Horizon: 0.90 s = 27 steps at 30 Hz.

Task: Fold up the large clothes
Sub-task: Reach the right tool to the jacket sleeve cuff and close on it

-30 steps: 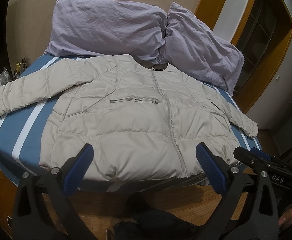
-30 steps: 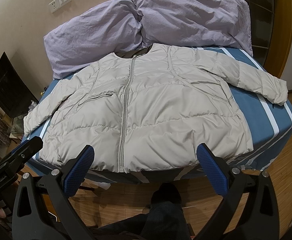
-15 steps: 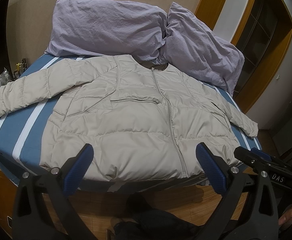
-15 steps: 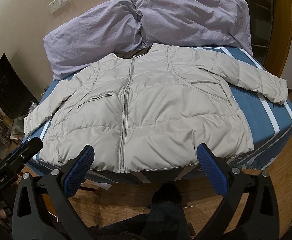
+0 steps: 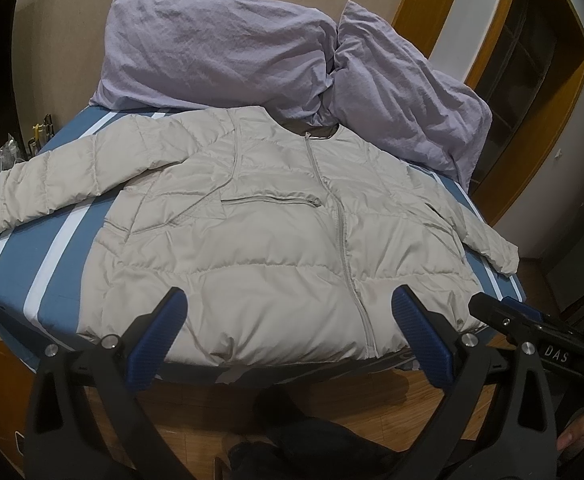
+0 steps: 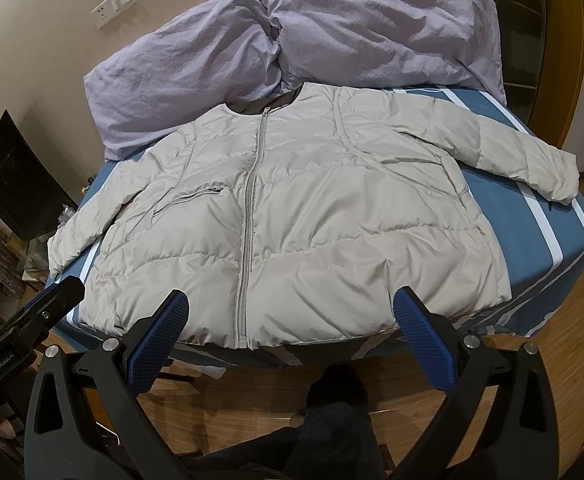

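A beige puffer jacket lies flat on the bed, zipped shut, front up, sleeves spread out to both sides. It also shows in the right wrist view. My left gripper is open and empty, held off the foot of the bed just before the jacket's hem. My right gripper is open and empty at the same height before the hem. The right gripper's body shows at the right edge of the left wrist view.
The bed has a blue sheet with white stripes. Two lilac pillows lie at the head against the wall. Wooden floor and my dark-clad legs are below. A wooden door frame stands at right.
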### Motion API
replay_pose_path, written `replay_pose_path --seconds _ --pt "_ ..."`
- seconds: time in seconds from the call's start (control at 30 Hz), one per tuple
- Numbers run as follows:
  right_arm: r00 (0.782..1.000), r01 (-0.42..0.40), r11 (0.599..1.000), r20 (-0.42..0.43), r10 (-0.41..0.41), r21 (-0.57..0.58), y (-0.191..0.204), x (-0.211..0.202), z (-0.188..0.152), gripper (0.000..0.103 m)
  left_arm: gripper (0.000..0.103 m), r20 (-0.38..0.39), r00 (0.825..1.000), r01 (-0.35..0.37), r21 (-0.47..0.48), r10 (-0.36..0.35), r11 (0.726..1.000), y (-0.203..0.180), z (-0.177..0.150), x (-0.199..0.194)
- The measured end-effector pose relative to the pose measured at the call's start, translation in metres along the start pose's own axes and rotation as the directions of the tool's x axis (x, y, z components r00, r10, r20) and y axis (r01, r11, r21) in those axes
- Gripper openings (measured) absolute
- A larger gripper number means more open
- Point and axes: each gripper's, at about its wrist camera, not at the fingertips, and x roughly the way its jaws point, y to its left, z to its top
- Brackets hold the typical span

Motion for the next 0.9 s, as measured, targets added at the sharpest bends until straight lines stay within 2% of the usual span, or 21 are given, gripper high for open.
replay_pose_path --seconds 0.1,0.33,0.5,0.7,0.9 --pt "1.0 0.005 1.0 -0.005 -0.005 0.019 -0.006 0.004 0.003 0.102 0.101 -0.011 1.0 -0.001 -0.007 0.001 1.0 0.009 0.004 0.008" --pt "0.999 0.039 0.995 -0.015 -0.038 0.088 -0.025 0.018 0.017 0.102 0.101 -0.048 0.998 -0.038 -0.003 0.038 0.999 0.005 0.017 0.026" --pt "0.995 0.098 0.979 -0.033 -0.093 0.181 -0.063 0.034 0.04 0.102 0.101 -0.075 0.995 -0.062 0.002 0.062 0.998 0.005 0.028 0.046" --pt "0.983 0.183 0.927 -0.056 -0.175 0.328 -0.136 0.062 0.073 0.102 0.101 -0.108 0.989 -0.095 0.033 0.098 0.995 0.008 0.046 0.077" --pt "0.959 0.279 0.83 -0.101 -0.264 0.483 -0.227 0.087 0.095 0.102 0.101 -0.135 0.98 -0.136 0.081 0.146 0.987 0.009 0.067 0.116"
